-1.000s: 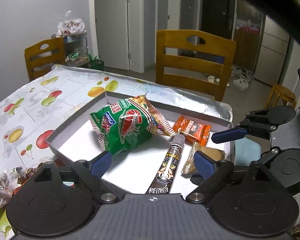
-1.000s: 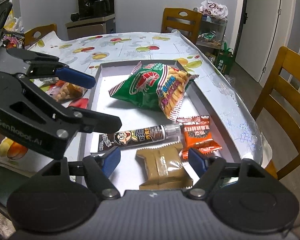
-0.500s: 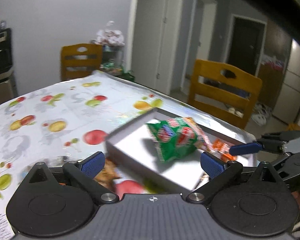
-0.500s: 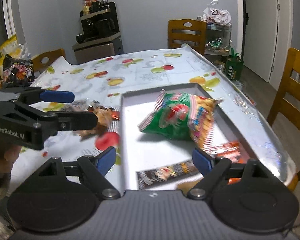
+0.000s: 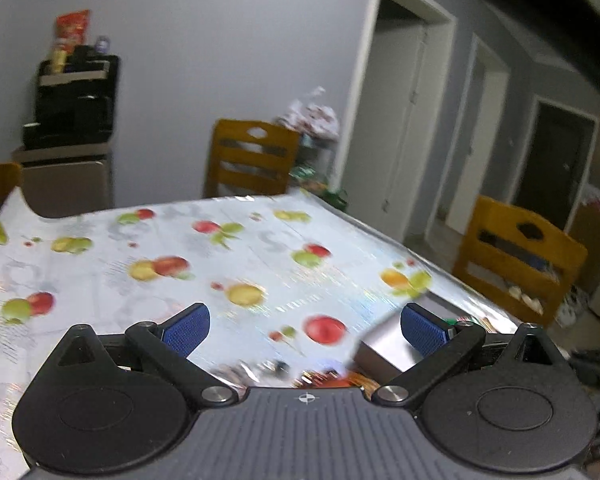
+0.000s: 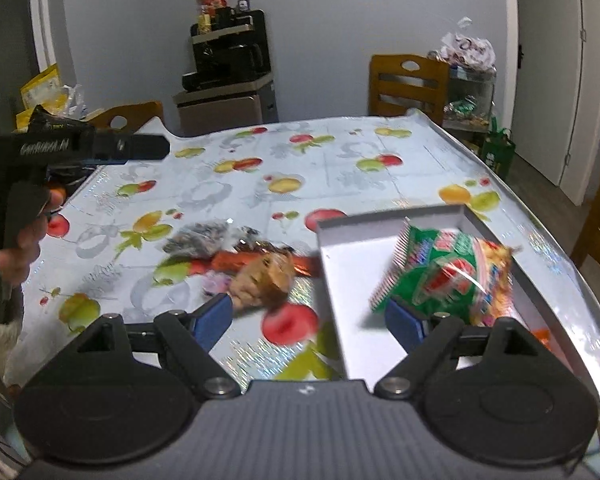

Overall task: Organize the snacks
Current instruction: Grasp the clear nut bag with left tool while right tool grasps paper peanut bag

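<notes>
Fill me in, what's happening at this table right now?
A person is sorting snacks with two handheld grippers. Both the left gripper and the right gripper are open and empty. A green snack bag lies in the white tray. Several loose snacks lie on the fruit-print tablecloth beside the tray, not yet put in.

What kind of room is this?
Most likely a home dining room: a table under a fruit-print cloth, wooden chairs around it, and doors leading off to other rooms.
</notes>
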### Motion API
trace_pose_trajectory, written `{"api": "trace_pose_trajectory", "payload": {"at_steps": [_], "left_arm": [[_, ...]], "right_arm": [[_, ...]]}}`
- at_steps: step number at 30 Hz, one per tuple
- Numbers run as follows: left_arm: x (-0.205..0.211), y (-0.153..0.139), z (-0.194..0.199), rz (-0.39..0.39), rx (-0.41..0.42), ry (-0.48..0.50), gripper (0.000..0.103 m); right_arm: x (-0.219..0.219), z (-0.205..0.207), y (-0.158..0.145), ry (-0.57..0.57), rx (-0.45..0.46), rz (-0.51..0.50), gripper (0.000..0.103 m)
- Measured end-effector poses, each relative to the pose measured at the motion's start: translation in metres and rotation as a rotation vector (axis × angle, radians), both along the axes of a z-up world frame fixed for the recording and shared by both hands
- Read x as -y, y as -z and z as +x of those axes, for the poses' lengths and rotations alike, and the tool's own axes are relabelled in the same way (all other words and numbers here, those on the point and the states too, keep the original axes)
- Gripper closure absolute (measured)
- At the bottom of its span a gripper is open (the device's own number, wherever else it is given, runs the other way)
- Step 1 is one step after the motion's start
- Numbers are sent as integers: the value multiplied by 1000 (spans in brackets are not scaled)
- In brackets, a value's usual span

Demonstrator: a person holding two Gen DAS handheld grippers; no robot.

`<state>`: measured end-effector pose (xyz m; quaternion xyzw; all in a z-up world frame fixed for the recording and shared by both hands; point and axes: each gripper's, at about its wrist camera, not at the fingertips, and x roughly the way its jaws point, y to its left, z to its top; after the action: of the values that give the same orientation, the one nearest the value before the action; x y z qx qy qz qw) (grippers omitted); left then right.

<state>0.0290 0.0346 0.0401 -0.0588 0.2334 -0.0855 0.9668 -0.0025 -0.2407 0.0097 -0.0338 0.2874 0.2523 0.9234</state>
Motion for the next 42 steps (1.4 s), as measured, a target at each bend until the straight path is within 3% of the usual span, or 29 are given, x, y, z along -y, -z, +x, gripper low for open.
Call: {"api": "trace_pose_trajectory", "payload": {"at_steps": [4, 8, 15, 19, 25, 31, 34, 36, 38, 41, 42], "left_arm": [[-9, -3, 5, 51, 32, -54, 0], [-15, 10, 20, 29, -12, -63, 0], [-28, 55, 50, 22, -121, -183, 0], [-27, 83, 63, 102, -170, -236, 0], [-30, 109, 75, 112, -222, -231, 0], [-25, 122, 79, 171, -233, -224, 2], [-26, 124, 79, 160, -240, -214, 4], [-27, 125, 79, 143, -243, -207, 8], [-28, 125, 79, 123, -244, -193, 16], [-29, 124, 78, 91, -242, -169, 35], [-30, 124, 78, 86, -244, -169, 36]], "right_arm": [[-18, 2, -3, -33, 25, -13, 19], [-35, 7, 3, -62, 20, -33, 19], [-67, 26, 23, -98, -16, -53, 19], [-83, 44, 38, -84, -42, -71, 19], [-97, 70, 53, -41, -80, -85, 19], [-106, 92, 66, 2, -116, -70, 19], [-109, 101, 72, 14, -128, -63, 22], [-113, 102, 75, 11, -110, -72, 26], [-117, 103, 77, 4, -100, -84, 40], [-120, 103, 79, 5, -80, -96, 42], [-120, 103, 79, 6, -75, -95, 42]]}}
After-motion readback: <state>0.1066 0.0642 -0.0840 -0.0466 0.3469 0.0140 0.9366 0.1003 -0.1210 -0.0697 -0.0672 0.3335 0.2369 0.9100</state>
